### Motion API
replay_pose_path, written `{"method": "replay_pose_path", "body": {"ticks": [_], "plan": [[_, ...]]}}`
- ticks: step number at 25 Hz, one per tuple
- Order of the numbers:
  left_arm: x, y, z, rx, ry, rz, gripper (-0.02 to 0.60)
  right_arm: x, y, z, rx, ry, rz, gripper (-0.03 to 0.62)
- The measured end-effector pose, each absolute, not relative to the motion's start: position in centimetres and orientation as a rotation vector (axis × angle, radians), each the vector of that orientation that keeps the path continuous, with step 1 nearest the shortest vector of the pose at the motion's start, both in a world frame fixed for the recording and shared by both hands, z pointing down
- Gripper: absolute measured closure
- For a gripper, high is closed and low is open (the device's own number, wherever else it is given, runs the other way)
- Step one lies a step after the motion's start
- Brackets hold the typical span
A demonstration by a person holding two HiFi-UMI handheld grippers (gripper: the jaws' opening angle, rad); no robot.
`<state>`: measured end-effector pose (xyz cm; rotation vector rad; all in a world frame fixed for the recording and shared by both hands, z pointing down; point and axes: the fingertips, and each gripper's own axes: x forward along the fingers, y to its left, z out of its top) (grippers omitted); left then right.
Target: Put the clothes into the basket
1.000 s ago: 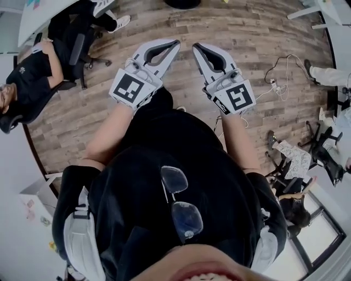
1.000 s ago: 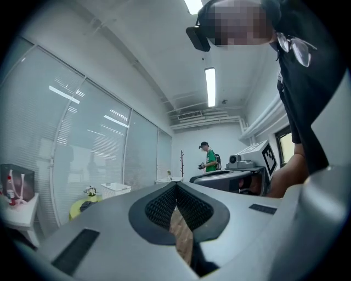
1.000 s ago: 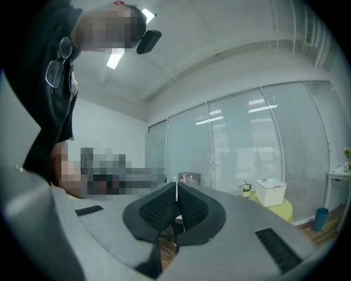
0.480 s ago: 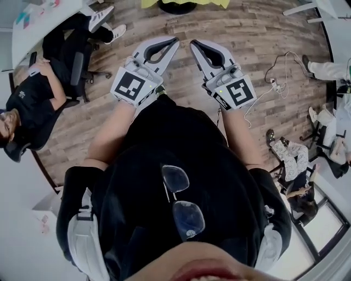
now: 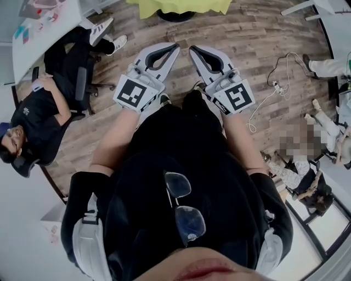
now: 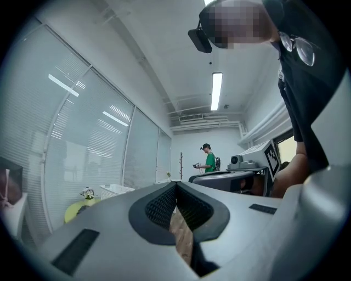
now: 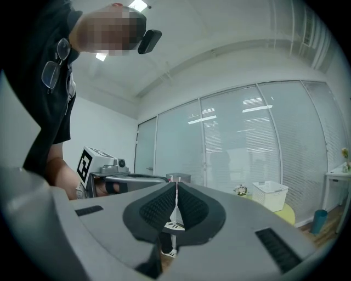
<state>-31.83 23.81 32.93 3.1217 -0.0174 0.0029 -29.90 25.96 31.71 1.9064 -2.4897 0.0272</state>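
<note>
Both grippers are held level side by side over the wood floor. My left gripper (image 5: 176, 47) is shut with nothing between its jaws, and its tips meet in the left gripper view (image 6: 176, 184). My right gripper (image 5: 192, 49) is also shut and empty, its tips touching in the right gripper view (image 7: 176, 184). A white basket (image 6: 115, 190) stands far ahead by the glass wall, on or beside a yellow-green table (image 6: 77, 211). The basket (image 7: 270, 193) also shows in the right gripper view. The table's edge (image 5: 178, 5) shows at the top of the head view. No clothes show in any view.
A seated person in black on an office chair (image 5: 38, 112) is at the left, feet stretched toward the table. A cable with a power strip (image 5: 274, 85) lies on the floor at the right, with more seated people (image 5: 307, 159) beyond. A person in green (image 6: 207, 159) stands far off.
Both grippers have moved forward together over the floor, still shut. The yellow-green table has come into view at the top, and the seated person has slid down the picture.
</note>
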Motion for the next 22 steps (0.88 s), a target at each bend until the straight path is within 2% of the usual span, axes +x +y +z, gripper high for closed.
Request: {"method": "replay_pose_path", "body": {"ticks": [22], "plan": [[-19.1, 17.9, 32.5, 3.135, -0.258, 0.057, 0.572, -16.9, 19.2, 31.2, 1.693, -2.651, 0.016, 0.568]]}}
